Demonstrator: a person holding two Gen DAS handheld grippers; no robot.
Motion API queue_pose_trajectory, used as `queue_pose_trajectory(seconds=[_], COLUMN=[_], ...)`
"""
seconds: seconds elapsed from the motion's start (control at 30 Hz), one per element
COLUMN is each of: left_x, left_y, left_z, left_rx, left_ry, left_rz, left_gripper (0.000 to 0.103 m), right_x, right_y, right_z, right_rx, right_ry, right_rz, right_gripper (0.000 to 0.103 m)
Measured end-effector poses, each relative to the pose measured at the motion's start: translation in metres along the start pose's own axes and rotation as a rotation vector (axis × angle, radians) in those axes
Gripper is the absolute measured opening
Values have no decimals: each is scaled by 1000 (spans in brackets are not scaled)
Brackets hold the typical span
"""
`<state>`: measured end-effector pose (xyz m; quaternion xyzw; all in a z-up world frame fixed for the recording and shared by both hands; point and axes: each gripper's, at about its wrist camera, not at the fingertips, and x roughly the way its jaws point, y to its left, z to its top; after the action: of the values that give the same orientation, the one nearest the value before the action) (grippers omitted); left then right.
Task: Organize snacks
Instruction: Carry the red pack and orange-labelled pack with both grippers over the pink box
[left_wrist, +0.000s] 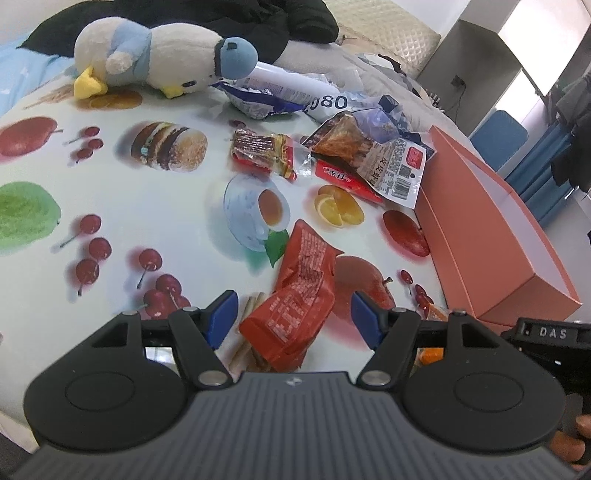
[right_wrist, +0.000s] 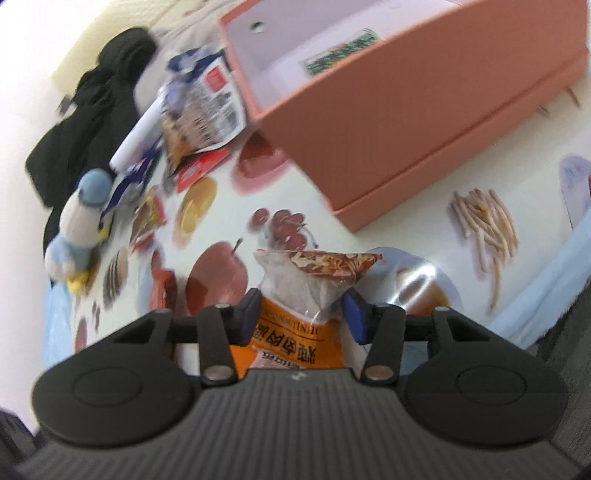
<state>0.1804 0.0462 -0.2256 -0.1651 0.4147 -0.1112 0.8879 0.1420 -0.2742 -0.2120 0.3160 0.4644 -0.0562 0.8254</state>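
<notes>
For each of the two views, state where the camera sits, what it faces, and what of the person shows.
Left wrist: on the left gripper, angled down at a crumpled red snack packet between open jaws; fingertips show at the lower right.
Right wrist: on the right gripper, down at an orange-and-clear snack bag between its pads; no hand shows.
Shared: salmon-pink cardboard box, white-and-blue plush duck.

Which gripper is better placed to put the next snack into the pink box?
Right. The right gripper already has the orange snack packet between its fingers, with the pink box just ahead. The left gripper stands open around the red packet on the table.
</notes>
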Motion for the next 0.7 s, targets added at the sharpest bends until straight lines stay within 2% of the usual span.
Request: queue_pose_trajectory(seconds=[0.4,0.47,0.57,0.63,0.7], left_x=[32,41,49,54,56], left_y=[-20,-22,-26,-29,-31], left_z=[6,5,4,6,9], left_rx=[168,187,206,217,213], left_ry=[58,79,61,58,56], left_rz=[86,104,126,132,139], left_gripper=[70,65,62,52,48], right_x=[-11,-10,-10,-9,-7], right_y=[20,20,22,23,23], right_z=[-13,-15,-17,-16,-15], right_rx=[-318,-335,-368,-389,-385], right_ry=[-54,-55,-59,-55,-49], right_rz=[-44,-43,-40,-33,-23], right_gripper=[50,50,50,50,49])
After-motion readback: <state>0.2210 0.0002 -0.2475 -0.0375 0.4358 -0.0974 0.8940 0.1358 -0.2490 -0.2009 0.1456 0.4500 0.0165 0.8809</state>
